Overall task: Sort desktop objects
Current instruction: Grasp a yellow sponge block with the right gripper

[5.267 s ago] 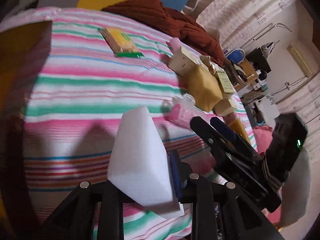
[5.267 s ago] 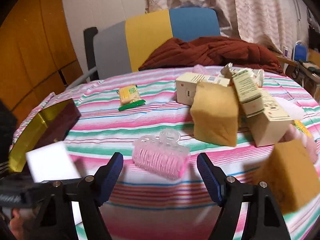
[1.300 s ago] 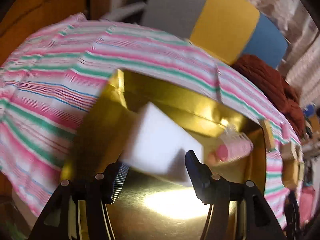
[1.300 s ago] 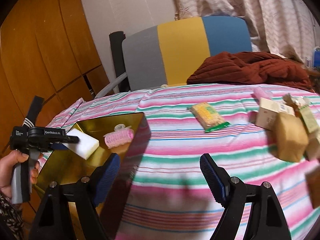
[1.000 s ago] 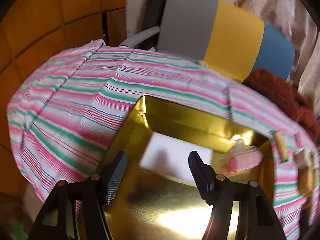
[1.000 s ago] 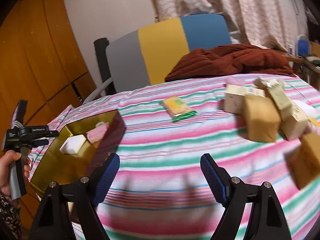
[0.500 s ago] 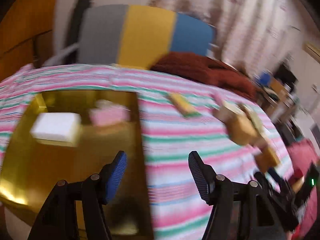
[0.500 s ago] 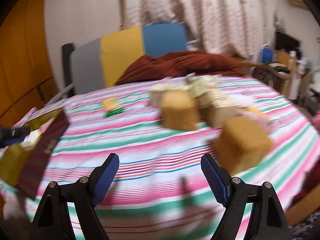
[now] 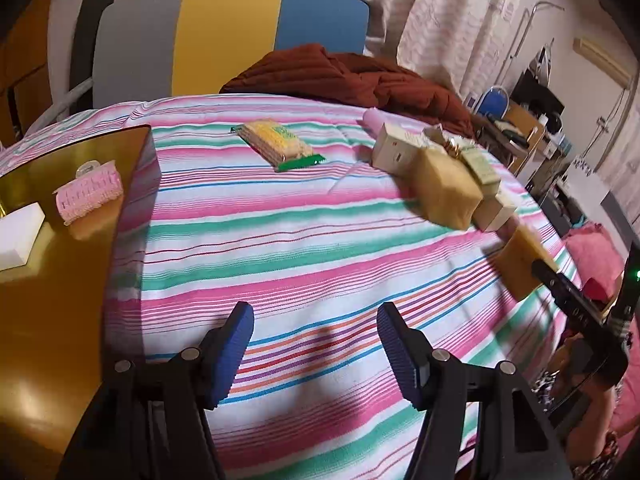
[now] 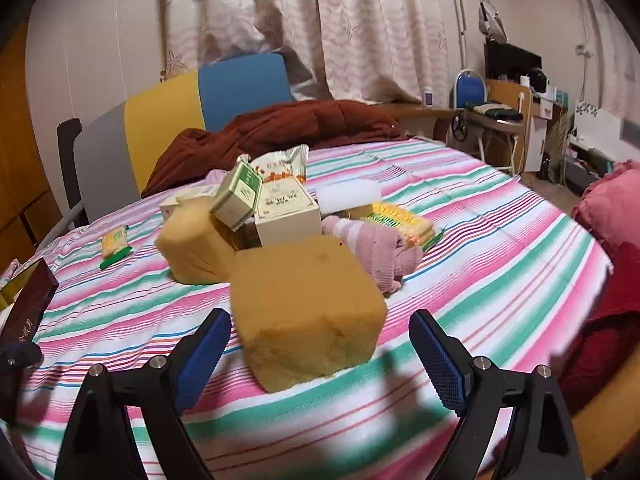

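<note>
Right gripper (image 10: 320, 354): we hold it spread wide and empty, low over the striped cloth (image 10: 500, 264), its blue pads flanking the nearest block.
Left gripper (image 9: 314, 344): likewise spread and empty, hovering over bare cloth beside the gold tray (image 9: 52, 320).
Near sponge (image 10: 306, 308): a tan block sitting flat on the cloth, just ahead of the right pads and between them.
Handling: we judge it light, soft and compressible — not fragile, not slippery. We would take it across its two opposite side faces, about mid-height, with a modest squeeze; a hard squeeze would only deform it.
Tray contents: a white foam block (image 9: 18, 236) and a pink hair roller (image 9: 89, 197) lie inside, near each other.
Middle cluster: a second tan sponge (image 10: 196, 240), cartons (image 10: 286, 208) and a pink knitted piece (image 10: 376, 252) sit crowded together, some touching.
Far items: a yellow snack packet (image 9: 278, 145) lies alone, well apart from the cluster.
Sorting status: some items are in the tray, most on the cloth.
</note>
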Motion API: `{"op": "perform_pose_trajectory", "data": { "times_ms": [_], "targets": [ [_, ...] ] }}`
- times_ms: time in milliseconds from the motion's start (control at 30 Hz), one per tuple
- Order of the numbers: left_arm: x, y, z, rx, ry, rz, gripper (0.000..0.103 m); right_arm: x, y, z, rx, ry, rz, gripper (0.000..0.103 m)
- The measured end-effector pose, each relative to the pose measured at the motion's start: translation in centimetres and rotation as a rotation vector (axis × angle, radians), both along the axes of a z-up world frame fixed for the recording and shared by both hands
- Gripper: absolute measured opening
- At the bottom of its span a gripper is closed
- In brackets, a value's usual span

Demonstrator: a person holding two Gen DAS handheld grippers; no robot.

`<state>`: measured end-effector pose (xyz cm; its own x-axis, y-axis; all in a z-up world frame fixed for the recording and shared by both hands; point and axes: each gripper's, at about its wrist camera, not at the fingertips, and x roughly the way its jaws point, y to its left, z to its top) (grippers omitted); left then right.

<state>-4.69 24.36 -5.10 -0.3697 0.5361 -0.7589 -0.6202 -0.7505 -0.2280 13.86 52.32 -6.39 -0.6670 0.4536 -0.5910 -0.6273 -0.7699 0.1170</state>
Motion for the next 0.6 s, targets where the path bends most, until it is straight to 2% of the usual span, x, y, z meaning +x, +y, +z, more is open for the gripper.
{"op": "perform_pose_trajectory", "data": {
  "times_ms": [67, 100, 133, 167, 400, 600],
  "targets": [
    [0.1, 0.2, -0.2, -0.005, -0.003, -0.002, 0.065, -0.5, 0.4, -0.3, -0.013, 0.0, 0.006, 0.091],
    [0.2, 0.3, -0.3, -0.007, -0.004, -0.003, 0.065, -0.7, 0.4, -0.5, -0.023, 0.002, 0.014, 0.086],
    [0.2, 0.4, -0.3, -0.01, -0.006, -0.004, 0.065, -0.9, 0.4, -0.6, -0.037, 0.006, 0.027, 0.077],
    [0.3, 0.4, -0.4, -0.012, -0.007, -0.005, 0.065, -1.1, 0.1, -0.6, -0.043, 0.008, 0.036, 0.073],
    [0.7, 1.0, -1.0, -0.027, -0.017, -0.01, 0.065, -2.0, -3.3, 0.2, -0.074, 0.053, 0.127, 0.071],
    [0.1, -0.1, 0.1, 0.007, 0.005, 0.044, 0.065, -3.8, -8.1, 1.7, -0.073, 0.133, 0.287, 0.072]
  ]
}}
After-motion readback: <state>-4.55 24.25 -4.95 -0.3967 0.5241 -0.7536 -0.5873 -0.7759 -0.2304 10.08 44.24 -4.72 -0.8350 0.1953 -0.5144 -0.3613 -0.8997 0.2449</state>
